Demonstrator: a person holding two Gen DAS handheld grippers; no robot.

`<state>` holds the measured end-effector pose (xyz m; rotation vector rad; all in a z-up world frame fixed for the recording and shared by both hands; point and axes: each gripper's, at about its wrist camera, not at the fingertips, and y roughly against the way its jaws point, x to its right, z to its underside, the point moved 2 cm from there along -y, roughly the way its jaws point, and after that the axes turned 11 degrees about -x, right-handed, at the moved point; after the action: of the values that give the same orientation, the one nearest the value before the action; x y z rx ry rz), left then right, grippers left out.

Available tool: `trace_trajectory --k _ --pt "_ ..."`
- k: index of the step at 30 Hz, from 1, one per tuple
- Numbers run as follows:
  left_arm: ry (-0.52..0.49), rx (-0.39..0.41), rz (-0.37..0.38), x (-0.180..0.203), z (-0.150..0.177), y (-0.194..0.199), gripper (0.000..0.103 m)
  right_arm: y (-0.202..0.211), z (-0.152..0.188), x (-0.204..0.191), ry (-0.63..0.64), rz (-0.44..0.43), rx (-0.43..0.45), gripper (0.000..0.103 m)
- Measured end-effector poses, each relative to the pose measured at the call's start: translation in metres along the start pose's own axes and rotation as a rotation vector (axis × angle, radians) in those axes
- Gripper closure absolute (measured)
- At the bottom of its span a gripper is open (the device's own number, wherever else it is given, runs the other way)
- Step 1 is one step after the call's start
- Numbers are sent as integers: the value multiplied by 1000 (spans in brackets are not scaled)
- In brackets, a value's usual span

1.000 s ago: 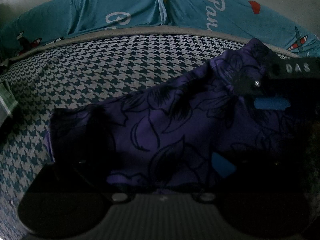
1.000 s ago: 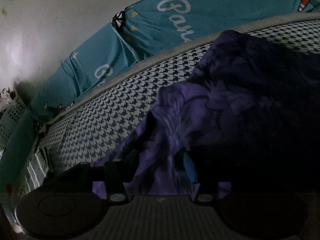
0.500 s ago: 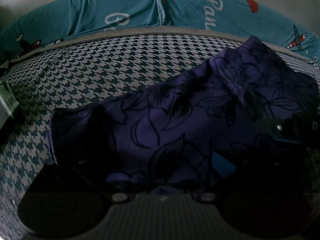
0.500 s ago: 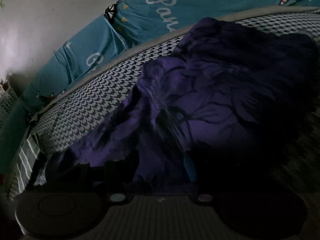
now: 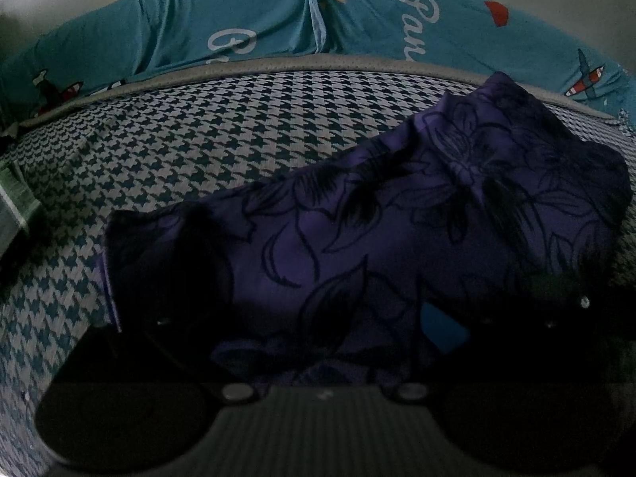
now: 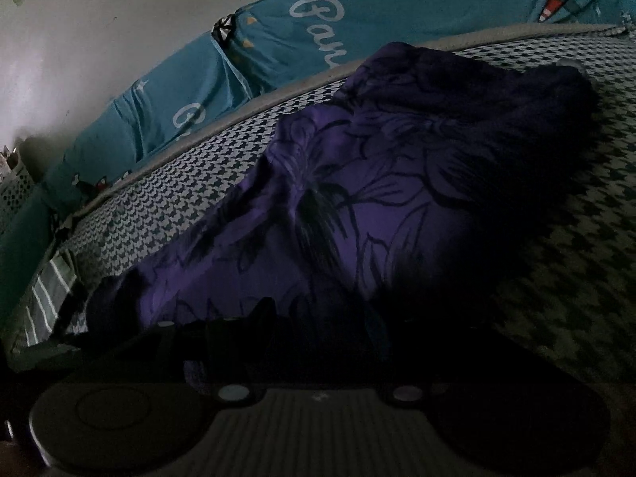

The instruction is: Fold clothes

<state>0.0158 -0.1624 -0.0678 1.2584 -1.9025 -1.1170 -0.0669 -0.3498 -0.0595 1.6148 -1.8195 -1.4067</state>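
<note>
A dark purple garment with a black flower print (image 5: pixel 357 238) lies on the houndstooth mattress (image 5: pixel 198 139). My left gripper (image 5: pixel 326 310) sits over its near edge. Its fingers stand wide apart, one blue pad (image 5: pixel 441 330) faces the gap, and flat cloth lies between them. My right gripper (image 6: pixel 318 318) is at the near right edge of the garment (image 6: pixel 377 198), with cloth bunched between its dark fingers. In the left wrist view the right gripper (image 5: pixel 572 298) shows low at the right, on the cloth. The fingertips are lost in shadow.
A teal printed sheet (image 5: pixel 258 35) runs along the mattress's far grey border (image 5: pixel 318 65), against a pale wall (image 6: pixel 99 39). A striped cloth (image 6: pixel 43 302) lies off the left edge, and a white perforated basket (image 6: pixel 12 194) stands beyond it. Bare houndstooth mattress lies left of the garment.
The right gripper came from the far right corner of the garment toward the near edge, drawing cloth with it. The garment's right part now lies spread flat. The left gripper stayed put.
</note>
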Motion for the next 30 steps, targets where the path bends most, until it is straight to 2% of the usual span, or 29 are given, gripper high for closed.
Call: trace_trajectory --k 25,30 --pt "22 9 -10 -5 22 13 0 13 21 2 39 22 18 53" --pt "24 7 -5 -6 27 17 0 14 23 1 41 26 19 49"
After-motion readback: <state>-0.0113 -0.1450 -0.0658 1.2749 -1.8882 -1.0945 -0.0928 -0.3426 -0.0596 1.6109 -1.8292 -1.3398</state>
